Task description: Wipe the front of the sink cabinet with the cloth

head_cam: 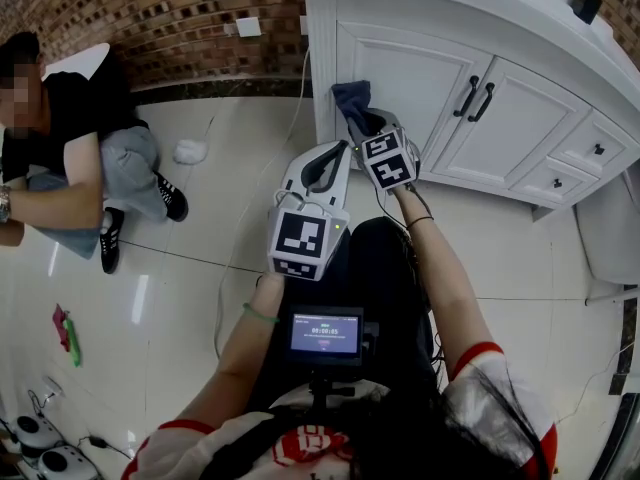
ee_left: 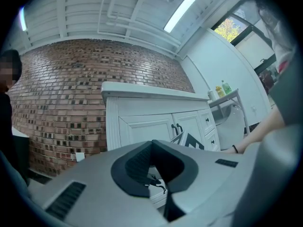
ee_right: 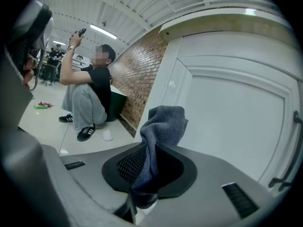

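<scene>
The white sink cabinet (head_cam: 420, 78) stands at the upper right of the head view, with black handles on its doors. My right gripper (head_cam: 362, 120) is shut on a blue-grey cloth (head_cam: 351, 97) and holds it against the left door panel near the cabinet's left corner. In the right gripper view the cloth (ee_right: 163, 124) sticks up out of the right gripper (ee_right: 149, 174), right beside the door (ee_right: 227, 117). My left gripper (head_cam: 325, 165) hangs just below and left of it, shut and holding nothing. In the left gripper view, that gripper (ee_left: 154, 174) points towards the cabinet (ee_left: 147, 126).
A person (head_cam: 70, 158) sits on the tiled floor at the left against the brick wall (head_cam: 150, 18). A white crumpled wad (head_cam: 189, 151) and a thin cable (head_cam: 250, 228) lie on the floor. A white fixture (head_cam: 605, 228) stands right of the cabinet.
</scene>
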A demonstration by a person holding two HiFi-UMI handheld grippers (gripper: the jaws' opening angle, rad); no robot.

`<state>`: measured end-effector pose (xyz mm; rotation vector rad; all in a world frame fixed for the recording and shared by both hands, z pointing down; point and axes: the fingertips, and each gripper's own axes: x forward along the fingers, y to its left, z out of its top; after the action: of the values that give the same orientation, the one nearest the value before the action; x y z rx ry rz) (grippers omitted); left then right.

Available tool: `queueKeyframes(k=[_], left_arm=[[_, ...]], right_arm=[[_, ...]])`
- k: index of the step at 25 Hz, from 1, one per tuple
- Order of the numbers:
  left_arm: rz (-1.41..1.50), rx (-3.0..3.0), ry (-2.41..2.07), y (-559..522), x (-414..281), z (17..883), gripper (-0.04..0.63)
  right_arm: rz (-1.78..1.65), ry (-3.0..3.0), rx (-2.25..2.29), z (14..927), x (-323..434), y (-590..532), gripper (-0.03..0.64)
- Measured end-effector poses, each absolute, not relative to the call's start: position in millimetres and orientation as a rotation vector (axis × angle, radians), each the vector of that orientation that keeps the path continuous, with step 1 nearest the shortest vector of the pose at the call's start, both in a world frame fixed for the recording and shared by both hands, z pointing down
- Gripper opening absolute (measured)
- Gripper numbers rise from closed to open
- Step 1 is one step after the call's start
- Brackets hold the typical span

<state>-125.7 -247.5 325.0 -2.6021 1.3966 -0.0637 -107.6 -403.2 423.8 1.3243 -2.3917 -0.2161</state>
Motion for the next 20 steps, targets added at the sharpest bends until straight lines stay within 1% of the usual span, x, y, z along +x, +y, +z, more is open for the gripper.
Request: queueKeyframes(k=[4, 9, 14, 20], left_arm=[[-0.06, -2.603, 1.39, -249, -125, 324, 0.035], [-0.036, -2.609, 1.399, -248, -122, 323, 0.035], [-0.034, -2.627, 1.368, -244, -105, 321, 0.035], [-0.081, -2.609, 1.315, -236, -87, 321, 0.035]], right_arm=[[-0.199, -2.337, 1.387, 428, -72, -405, 0.069], [-0.175, -2.238, 1.49, 429, -2, -400, 0.069], [-0.13, -2.165, 1.579, 433, 56, -390, 0.069], [-0.075, -2.094, 1.657, 445, 107, -379, 0.069]])
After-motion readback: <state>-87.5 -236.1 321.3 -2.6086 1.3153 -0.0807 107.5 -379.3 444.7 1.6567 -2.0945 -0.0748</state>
